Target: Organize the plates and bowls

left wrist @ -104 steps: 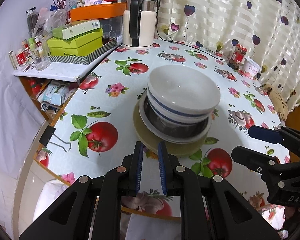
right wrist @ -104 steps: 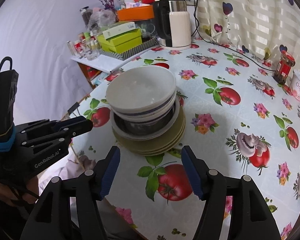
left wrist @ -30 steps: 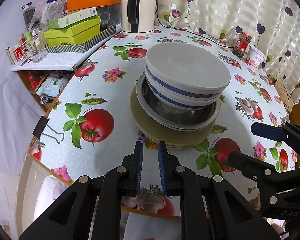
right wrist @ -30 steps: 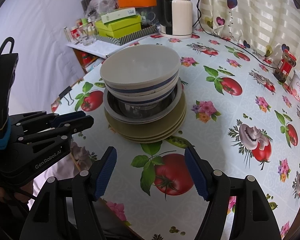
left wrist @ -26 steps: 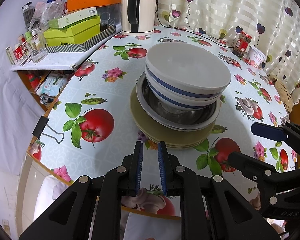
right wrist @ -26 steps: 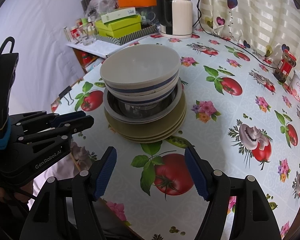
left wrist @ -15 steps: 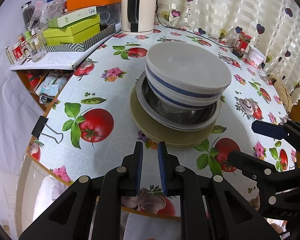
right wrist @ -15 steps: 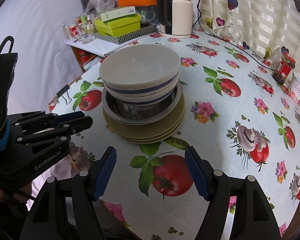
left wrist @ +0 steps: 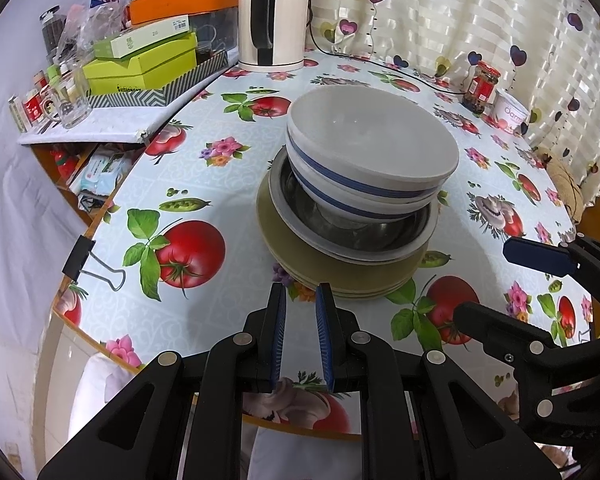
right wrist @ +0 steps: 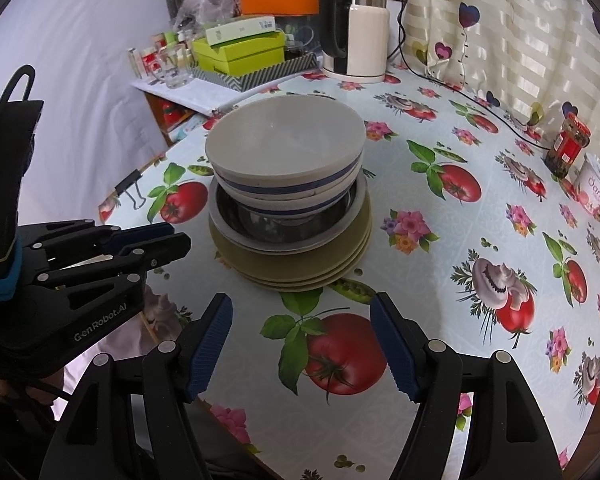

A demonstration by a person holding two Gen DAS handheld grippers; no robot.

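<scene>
One stack stands on the fruit-print table: white blue-banded bowls (left wrist: 372,160) nested in a metal bowl (left wrist: 352,228) on several tan plates (left wrist: 340,276). The stack also shows in the right wrist view: bowls (right wrist: 286,156), metal bowl (right wrist: 288,228), plates (right wrist: 300,268). My left gripper (left wrist: 301,300) is nearly shut and empty, just short of the plates' near rim. My right gripper (right wrist: 300,320) is open and empty, near the table's front edge, apart from the stack. It also shows in the left wrist view (left wrist: 512,280).
A kettle (left wrist: 270,24) stands at the back. Green boxes (left wrist: 140,64) and glasses sit on a side shelf at left. A red jar (right wrist: 568,148) and a white cup (right wrist: 596,188) stand at the right. A binder clip (left wrist: 88,260) grips the table edge.
Both grippers have hardly moved over the last second; earlier they came a little nearer to the stack. The stack has not changed.
</scene>
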